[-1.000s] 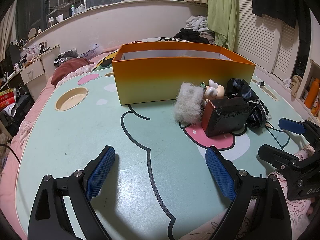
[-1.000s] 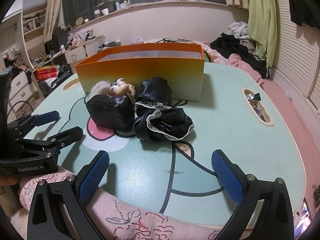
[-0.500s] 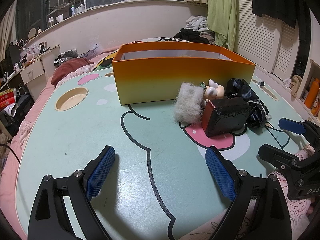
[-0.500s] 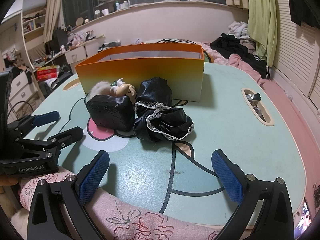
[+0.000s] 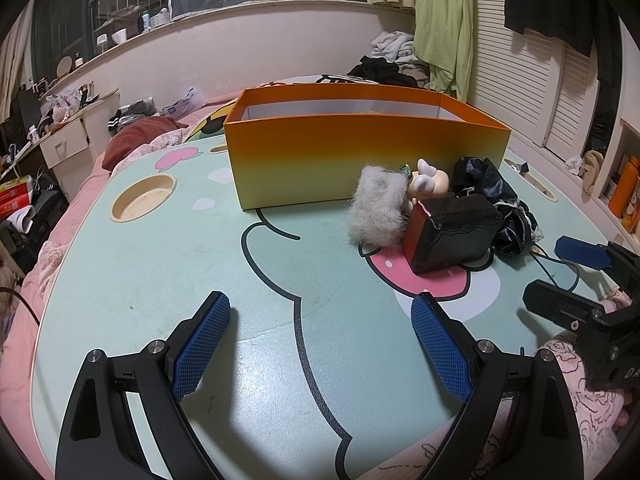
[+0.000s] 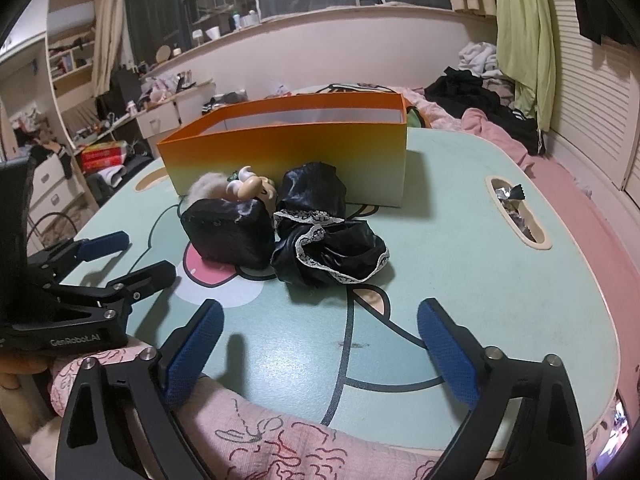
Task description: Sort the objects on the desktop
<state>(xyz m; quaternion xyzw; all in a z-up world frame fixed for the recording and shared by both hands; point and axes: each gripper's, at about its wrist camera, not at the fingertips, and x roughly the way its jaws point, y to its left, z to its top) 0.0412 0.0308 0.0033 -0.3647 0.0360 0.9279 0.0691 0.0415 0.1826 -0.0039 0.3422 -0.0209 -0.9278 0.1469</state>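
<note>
Desktop objects sit clustered on the desk [image 5: 120, 280] just in front of the orange box [image 5: 360, 160]: grey fur tuft [image 5: 376, 210], small figurine [image 5: 428, 184], black pouch [image 5: 452, 232], black lace-trimmed cloth [image 6: 328, 248], all touching. Left gripper [image 5: 320, 344] wide open, empty, near desk edge. Right gripper [image 6: 320, 352] wide open, empty.

Looks like somebody's bedroom: clothes are piling up [image 5: 394, 62] behind the cartoon table [image 5: 200, 264], with pink bedding [image 6: 560, 176] lying beside it.
</note>
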